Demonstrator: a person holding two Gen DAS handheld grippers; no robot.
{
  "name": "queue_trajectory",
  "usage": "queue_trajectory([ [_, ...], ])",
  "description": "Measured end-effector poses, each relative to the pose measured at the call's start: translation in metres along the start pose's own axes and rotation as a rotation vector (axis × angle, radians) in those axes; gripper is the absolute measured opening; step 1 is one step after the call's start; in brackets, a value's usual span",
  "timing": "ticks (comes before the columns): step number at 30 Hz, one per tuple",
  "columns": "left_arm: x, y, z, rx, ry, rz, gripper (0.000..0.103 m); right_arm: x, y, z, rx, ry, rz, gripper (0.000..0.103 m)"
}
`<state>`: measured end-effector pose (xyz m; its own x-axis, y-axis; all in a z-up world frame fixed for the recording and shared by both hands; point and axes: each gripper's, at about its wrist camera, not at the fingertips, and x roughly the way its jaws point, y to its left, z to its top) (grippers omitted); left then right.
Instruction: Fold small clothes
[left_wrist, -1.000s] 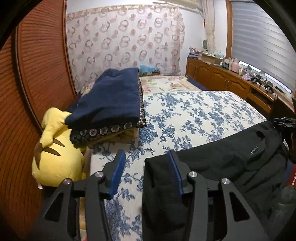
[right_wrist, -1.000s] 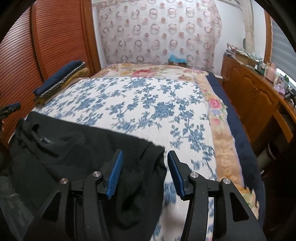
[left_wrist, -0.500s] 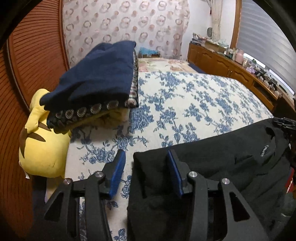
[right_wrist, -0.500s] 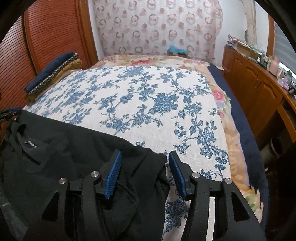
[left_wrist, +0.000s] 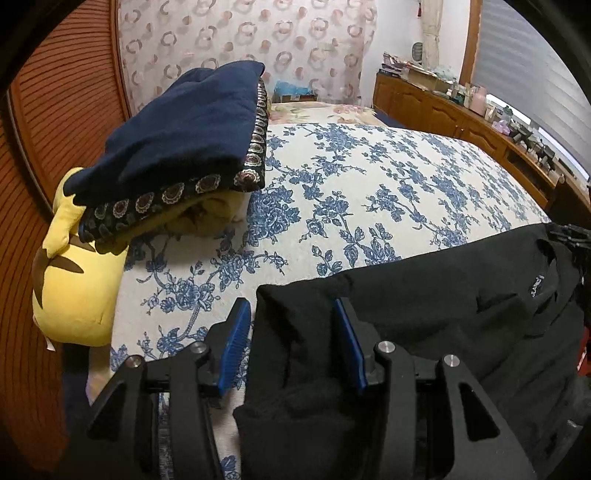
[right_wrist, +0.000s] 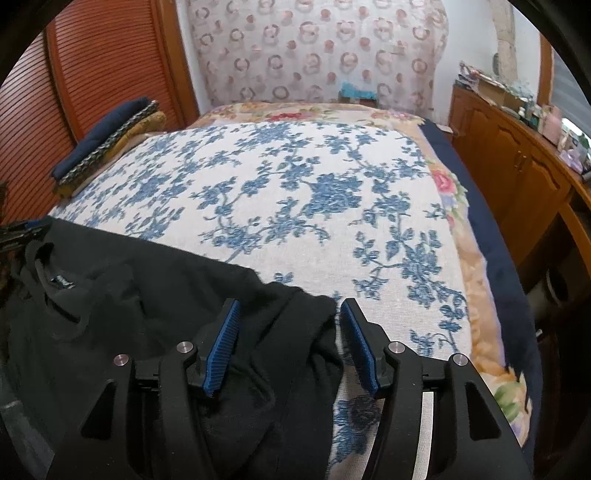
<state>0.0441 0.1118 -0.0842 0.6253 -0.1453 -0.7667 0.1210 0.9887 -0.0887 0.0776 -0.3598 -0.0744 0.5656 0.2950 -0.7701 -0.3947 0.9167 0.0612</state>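
- my left claw (left_wrist: 291, 339) is spread, blue pads either side of one corner of the black garment (left_wrist: 443, 295); my right claw (right_wrist: 288, 341) is spread the same way around the opposite corner.
- the garment lies across the near edge of the bed (right_wrist: 295, 192), on the blue-flowered cover.
- to do this well i'd press both claws together on the cloth at once, pinch through both layers, then lift evenly so the edge stays straight.
- against a second ago, both claws sit lower and further onto the bed, and the folded navy pile (left_wrist: 184, 125) and yellow plush (left_wrist: 77, 288) loom closer on the left.
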Motion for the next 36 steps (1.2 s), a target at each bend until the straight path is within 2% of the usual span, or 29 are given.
queue_trajectory([
  [3,0.000,0.003,0.000,-0.015,-0.003,-0.015,0.046,0.001,0.005,0.001,-0.026,0.006,0.006,0.054],
  [7,0.000,0.000,-0.001,-0.005,-0.011,-0.019,0.043,0.000,0.008,0.000,-0.041,0.010,0.032,0.040],
  [8,0.000,0.000,-0.002,-0.004,-0.012,-0.027,0.039,-0.001,0.008,-0.001,-0.044,0.010,0.047,0.033],
  [10,-0.001,-0.001,-0.002,-0.001,-0.011,-0.042,0.033,-0.002,0.011,-0.001,-0.048,0.009,0.065,0.026],
  [14,-0.002,-0.004,-0.002,-0.001,-0.014,-0.075,0.011,-0.004,0.015,-0.002,-0.055,0.004,0.064,0.021],
  [16,-0.009,-0.005,-0.002,-0.007,-0.042,-0.085,0.008,-0.008,0.018,-0.003,-0.056,-0.005,0.072,0.019],
  [22,-0.071,-0.017,0.004,-0.029,-0.211,-0.145,0.007,-0.050,0.030,0.002,-0.049,-0.106,0.102,0.016],
  [29,-0.147,-0.038,0.031,0.041,-0.382,-0.188,0.007,-0.150,0.060,0.027,-0.112,-0.282,0.133,0.016],
  [32,-0.183,-0.035,0.044,0.021,-0.489,-0.228,0.007,-0.191,0.073,0.040,-0.133,-0.374,0.099,0.015],
  [36,-0.230,-0.037,0.066,0.041,-0.606,-0.237,0.007,-0.239,0.088,0.057,-0.162,-0.488,0.083,0.015],
])
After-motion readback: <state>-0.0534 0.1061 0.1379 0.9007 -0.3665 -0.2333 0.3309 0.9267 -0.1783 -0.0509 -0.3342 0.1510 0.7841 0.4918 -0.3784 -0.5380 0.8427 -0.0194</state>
